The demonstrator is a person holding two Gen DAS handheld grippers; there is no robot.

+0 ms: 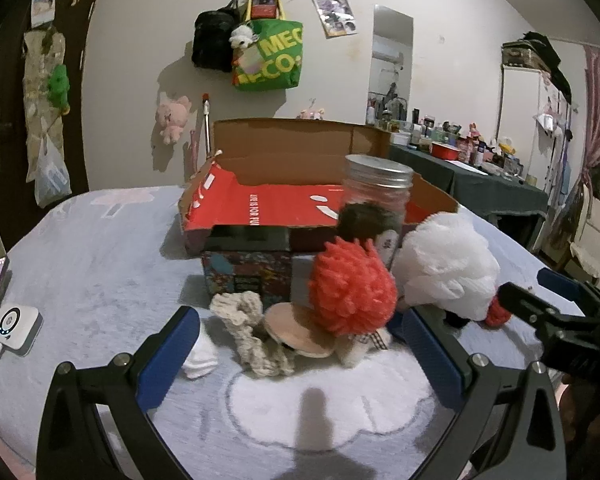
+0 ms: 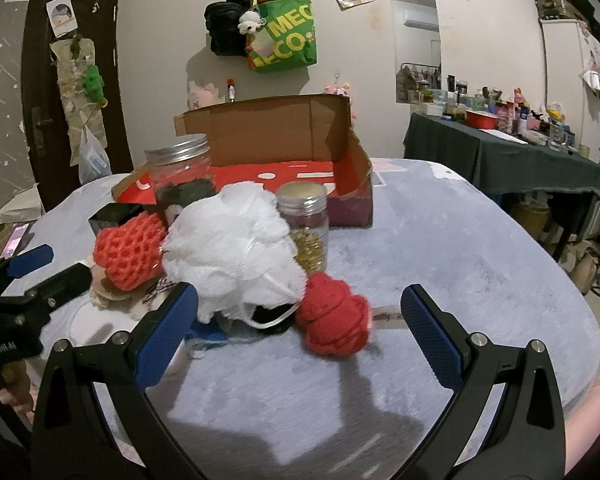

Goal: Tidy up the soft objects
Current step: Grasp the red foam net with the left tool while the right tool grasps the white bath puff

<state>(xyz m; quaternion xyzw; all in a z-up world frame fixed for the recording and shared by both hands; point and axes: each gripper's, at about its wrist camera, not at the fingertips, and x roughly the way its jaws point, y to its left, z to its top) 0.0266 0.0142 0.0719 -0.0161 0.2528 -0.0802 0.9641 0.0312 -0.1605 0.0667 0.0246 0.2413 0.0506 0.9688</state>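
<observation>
Several soft items heaped on the grey-covered table (image 2: 460, 240), before an open cardboard box (image 2: 284, 136): white mesh pouf (image 2: 232, 248), orange knit ball (image 1: 350, 288), red knit ball (image 2: 334, 314), cream rope knot (image 1: 246, 328). Two lidded jars (image 2: 306, 226) stand behind. Left gripper (image 1: 300, 332) fingers spread wide, empty, framing the heap; right gripper (image 2: 300, 312) likewise spread, empty.

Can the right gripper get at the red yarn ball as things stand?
Probably yes. The right gripper is open with the red yarn ball lying right between its fingers; only the white mesh pouf crowds its left side.
</observation>
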